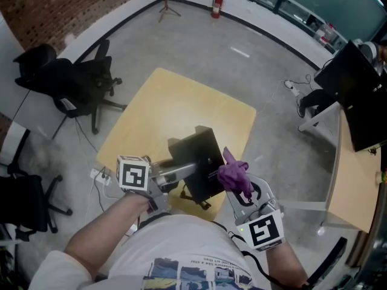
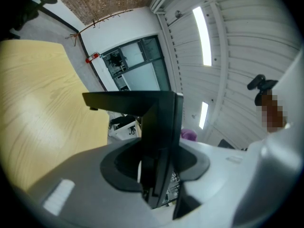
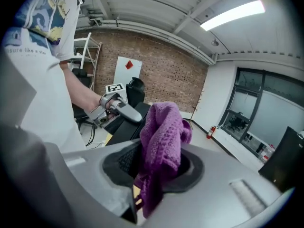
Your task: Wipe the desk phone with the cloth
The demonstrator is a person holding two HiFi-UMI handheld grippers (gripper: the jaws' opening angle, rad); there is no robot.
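Clamps desk phone (image 1: 198, 157) in left gripper (image 1: 188, 171) jaws over the table (image 1: 157, 101), at 10 o'clock just beside the cloth (image 1: 234, 171) pinched in right gripper (image 1: 237, 185) jaws.

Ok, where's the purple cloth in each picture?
Head view: the purple cloth is low and right of centre, at the right edge of the black desk phone.
Left gripper view: only a small purple bit peeks out near the middle, just right of the phone.
Right gripper view: it fills the centre.
Shared landmark: the desk phone, which shows behind the cloth in the right gripper view too.
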